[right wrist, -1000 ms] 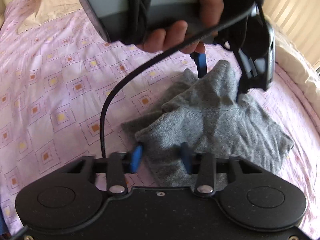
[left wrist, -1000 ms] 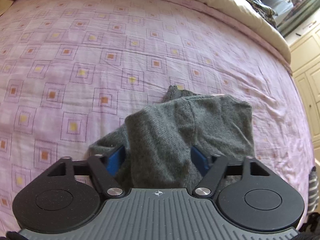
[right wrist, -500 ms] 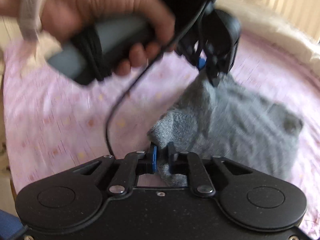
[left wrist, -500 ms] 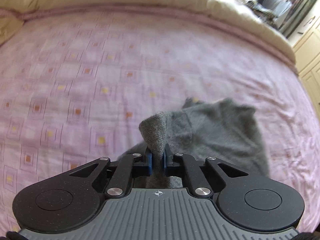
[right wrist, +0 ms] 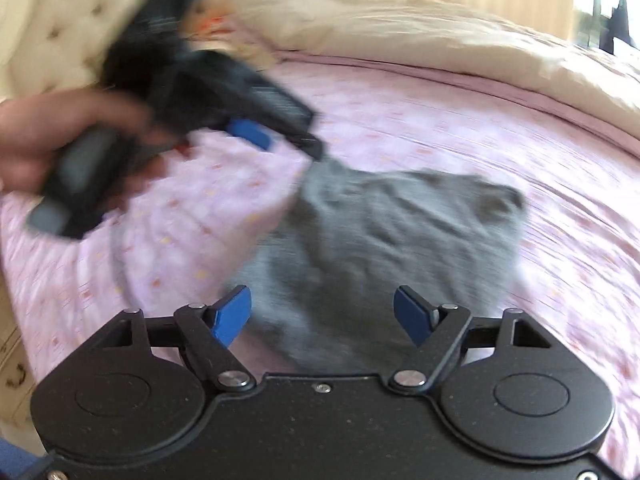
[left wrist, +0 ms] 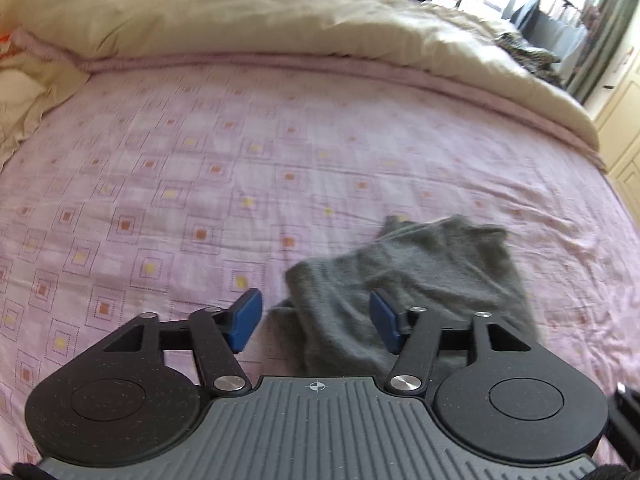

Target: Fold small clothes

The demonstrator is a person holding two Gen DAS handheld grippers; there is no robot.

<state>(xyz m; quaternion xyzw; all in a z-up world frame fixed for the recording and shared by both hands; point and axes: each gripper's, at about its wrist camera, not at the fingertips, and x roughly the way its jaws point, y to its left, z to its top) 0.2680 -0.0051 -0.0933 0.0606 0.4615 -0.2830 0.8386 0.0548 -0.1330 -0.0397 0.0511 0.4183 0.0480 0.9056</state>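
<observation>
The grey knit garment [left wrist: 404, 280] lies crumpled in a loose heap on the pink patterned bedsheet [left wrist: 200, 168], neither flat nor neatly folded. In the left wrist view it sits just ahead of the left gripper [left wrist: 316, 322], mostly toward the right finger, with a thick rolled edge reaching in between the two blue pads [left wrist: 246, 320]. The jaws are spread wide and hold nothing; the right pad overlaps the cloth in the view, though whether it touches cannot be told.

In the right wrist view the garment [right wrist: 384, 240] spreads directly ahead of the right gripper [right wrist: 322, 316], whose fingers are likewise wide apart with the fabric showing between them, ungripped. This view is heavily motion-blurred. Ahead and to the left of it, a hand [right wrist: 44, 136] holds the left gripper [right wrist: 248, 132] above the garment's far left edge (one blue pad is visible).

Beyond the sheet, a cream duvet [left wrist: 248, 12] is bunched along the far side of the bed.
</observation>
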